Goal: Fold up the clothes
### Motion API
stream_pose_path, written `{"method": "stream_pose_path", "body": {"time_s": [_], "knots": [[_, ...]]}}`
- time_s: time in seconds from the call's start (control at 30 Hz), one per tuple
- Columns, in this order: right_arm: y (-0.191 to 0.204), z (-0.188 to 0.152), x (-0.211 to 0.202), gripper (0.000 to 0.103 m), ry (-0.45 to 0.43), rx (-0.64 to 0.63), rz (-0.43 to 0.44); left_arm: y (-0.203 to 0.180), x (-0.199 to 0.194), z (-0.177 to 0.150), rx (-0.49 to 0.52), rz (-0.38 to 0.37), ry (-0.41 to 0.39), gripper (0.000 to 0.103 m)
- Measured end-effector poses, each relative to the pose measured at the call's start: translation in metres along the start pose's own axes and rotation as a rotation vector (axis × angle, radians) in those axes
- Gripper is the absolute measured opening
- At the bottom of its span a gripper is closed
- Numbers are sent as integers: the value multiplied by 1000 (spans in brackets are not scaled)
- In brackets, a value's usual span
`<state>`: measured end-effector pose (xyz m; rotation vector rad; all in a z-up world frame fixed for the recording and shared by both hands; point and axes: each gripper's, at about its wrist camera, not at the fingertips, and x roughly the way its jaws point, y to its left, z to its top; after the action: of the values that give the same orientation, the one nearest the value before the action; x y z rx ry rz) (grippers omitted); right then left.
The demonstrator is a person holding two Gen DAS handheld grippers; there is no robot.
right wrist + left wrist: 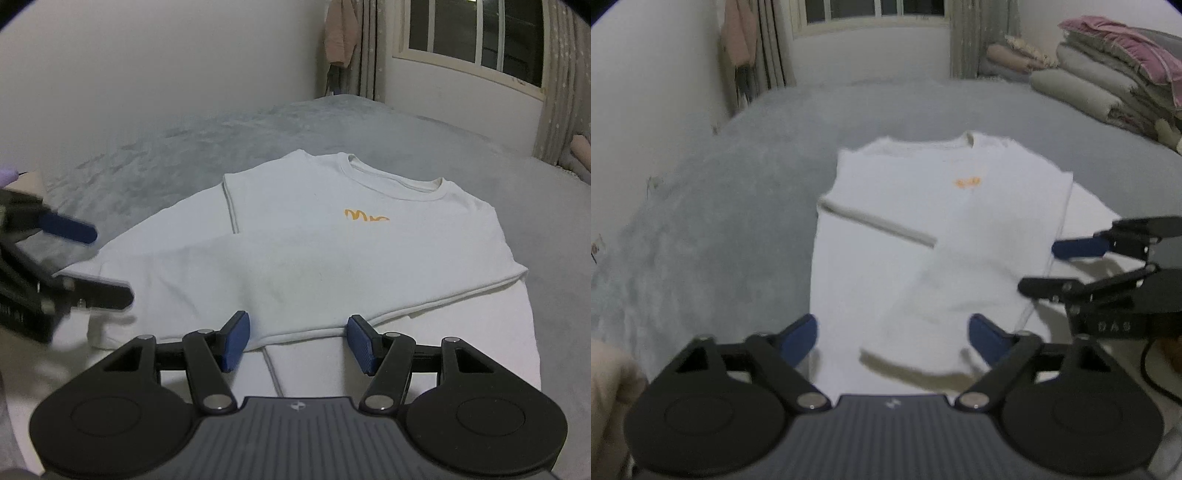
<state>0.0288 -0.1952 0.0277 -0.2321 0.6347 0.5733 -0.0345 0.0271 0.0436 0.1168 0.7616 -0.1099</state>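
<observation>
White T-shirt (314, 258) on bed (720, 184), sleeves folded in; left gripper (892, 338) and right gripper (295, 341) jaws apart, empty; next: pinch hem, fold upward.

One white T-shirt (332, 251) lay on the one grey bed (207, 133), carrying a single orange print (365, 216) on its chest. Two sleeves were folded across its front, one toward 9 o'clock (875, 223) and one toward 6 o'clock (923, 332) in the left wrist view. Two sets of tongs were in view, the left (892, 334) and the right (297, 341), each with two blue pads. At 1 o'clock in the left wrist view sat one stack of folded bedding (1108, 77). One window (476, 37) was set in the far wall, and one pink garment (341, 33) hung beside the curtain (369, 48).
</observation>
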Motion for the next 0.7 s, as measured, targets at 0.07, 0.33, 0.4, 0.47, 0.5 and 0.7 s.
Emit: {"method": "stream_pose_path", "body": {"time_s": [0.07, 0.33, 0.4, 0.47, 0.5, 0.7], "knots": [[-1, 0, 1, 58, 0, 9, 3, -3, 4, -1, -7, -8, 13, 75], [-2, 0, -1, 58, 0, 20, 10, -21, 14, -11, 55, 15, 46, 71], [-6, 1, -1, 59, 9, 20, 25, -20, 15, -13, 47, 10, 61, 71], [-15, 4, -2, 59, 29, 11, 55, -22, 15, -12, 56, 13, 66, 71], [-22, 5, -3, 60, 43, 8, 69, -22, 15, -12, 59, 14, 69, 71], [-115, 2, -21, 59, 57, 262, -103, -20, 14, -11, 39, 4, 84, 71]]}}
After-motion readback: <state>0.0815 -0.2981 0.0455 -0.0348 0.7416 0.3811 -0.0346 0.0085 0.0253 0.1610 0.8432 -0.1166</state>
